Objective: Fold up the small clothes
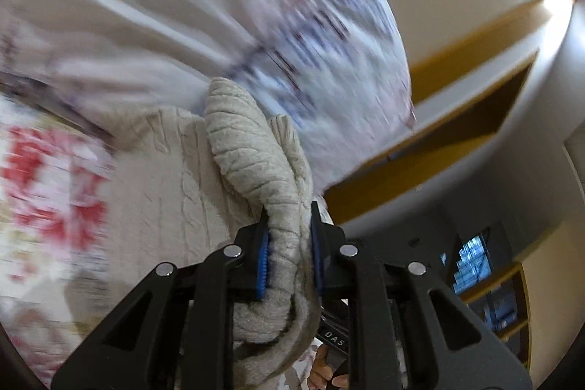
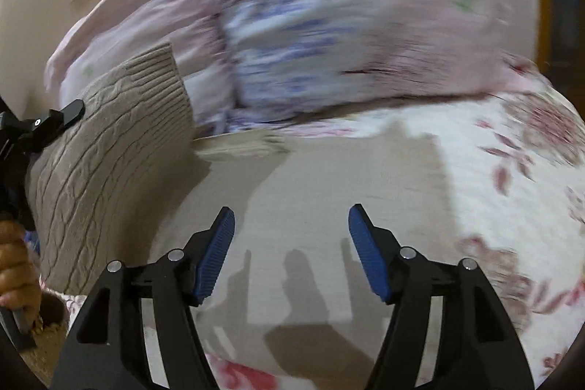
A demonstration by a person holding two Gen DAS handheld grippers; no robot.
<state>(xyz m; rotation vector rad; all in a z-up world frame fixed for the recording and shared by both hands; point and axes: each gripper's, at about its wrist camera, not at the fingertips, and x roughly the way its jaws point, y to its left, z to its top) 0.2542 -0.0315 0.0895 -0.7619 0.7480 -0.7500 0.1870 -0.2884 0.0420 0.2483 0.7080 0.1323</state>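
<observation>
Left gripper (image 1: 289, 243): black frame, blue ribbed pads, jaws narrow and clamped on a bunched fold of the beige cable-knit sweater (image 1: 252, 148). The ribbed hem stands up above the pads; more knit hangs below them.

In the left wrist view the rest of the sweater spreads to the left of the jaws, over a white bedspread with red flower print (image 1: 44, 178). Behind it lies a pale pink pillow with a blue-patterned panel (image 1: 329, 35), motion-blurred.

Right wrist view: at far left a hand (image 2: 16, 265) grips the handle of the other tool, with the lifted sweater (image 2: 109, 152) draped beside it. Flat part of the garment lies under the right gripper (image 2: 290, 251).

Right gripper: jaws wide apart, nothing between the pads. Bedspread (image 2: 512, 192) to the right.
</observation>
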